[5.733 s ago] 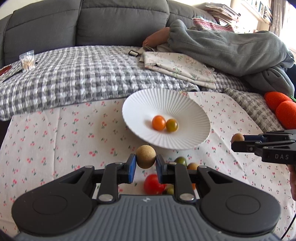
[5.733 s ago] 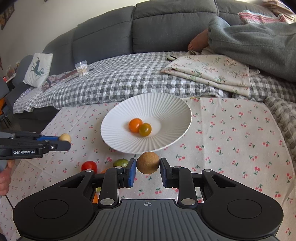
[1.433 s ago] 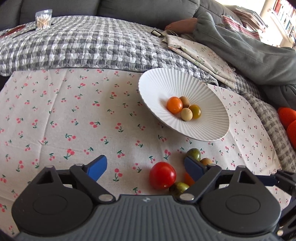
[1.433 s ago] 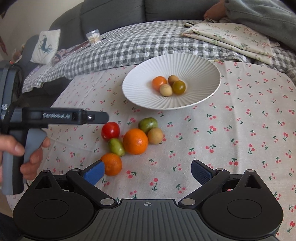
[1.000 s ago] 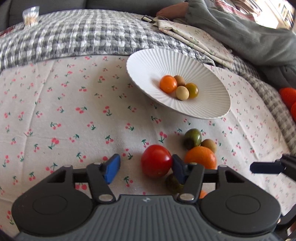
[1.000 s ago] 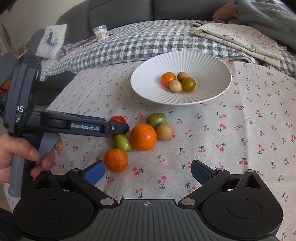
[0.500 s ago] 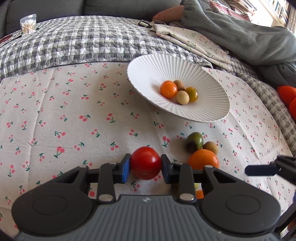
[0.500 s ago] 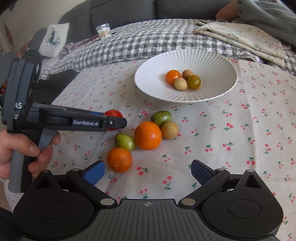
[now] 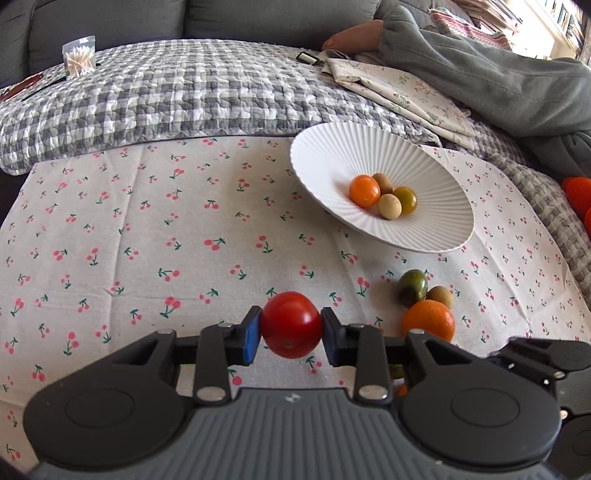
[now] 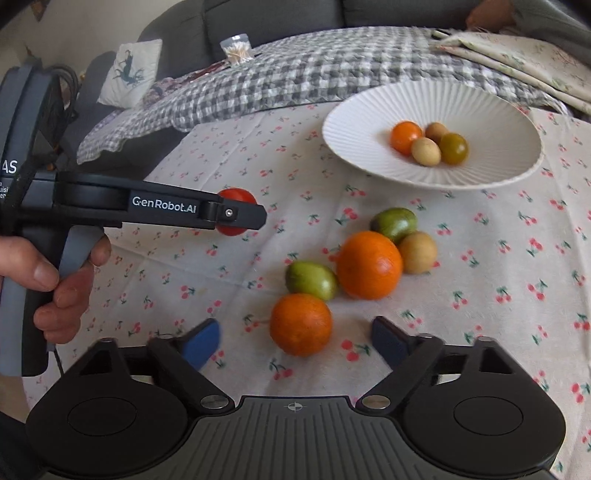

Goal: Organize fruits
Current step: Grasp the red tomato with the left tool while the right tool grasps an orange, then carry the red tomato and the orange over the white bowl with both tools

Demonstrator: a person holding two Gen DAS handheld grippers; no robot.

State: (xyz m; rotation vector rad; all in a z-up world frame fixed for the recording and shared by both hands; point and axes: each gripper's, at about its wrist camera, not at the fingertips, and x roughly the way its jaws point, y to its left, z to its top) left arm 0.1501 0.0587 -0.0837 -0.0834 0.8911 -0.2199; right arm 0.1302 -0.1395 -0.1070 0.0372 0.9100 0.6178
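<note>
Bare cloth [image 9: 147,229] left of plate [image 9: 436,236], fruit cluster [image 10: 369,264] crowding its near side

- A cherry-print tablecloth [image 9: 155,236] covers the desk below and ahead of the jaws in both views.
- A grey-and-white checked quilt [image 9: 177,92] lies beyond the cloth's far edge, well ahead of the jaws.
- A clear tub of cotton swabs [image 9: 78,55] stands on the quilt, far ahead and left of the left jaws.
- A folded floral cloth [image 9: 399,88] lies on the quilt, ahead and right of the left jaws.
- A dark grey sofa [image 9: 110,18] backs it all.
- A person in a grey sleeve [image 9: 480,70] lies on the sofa, far right.
- A white cushion with a deer print [image 10: 129,72] sits far left of the right jaws.
</note>
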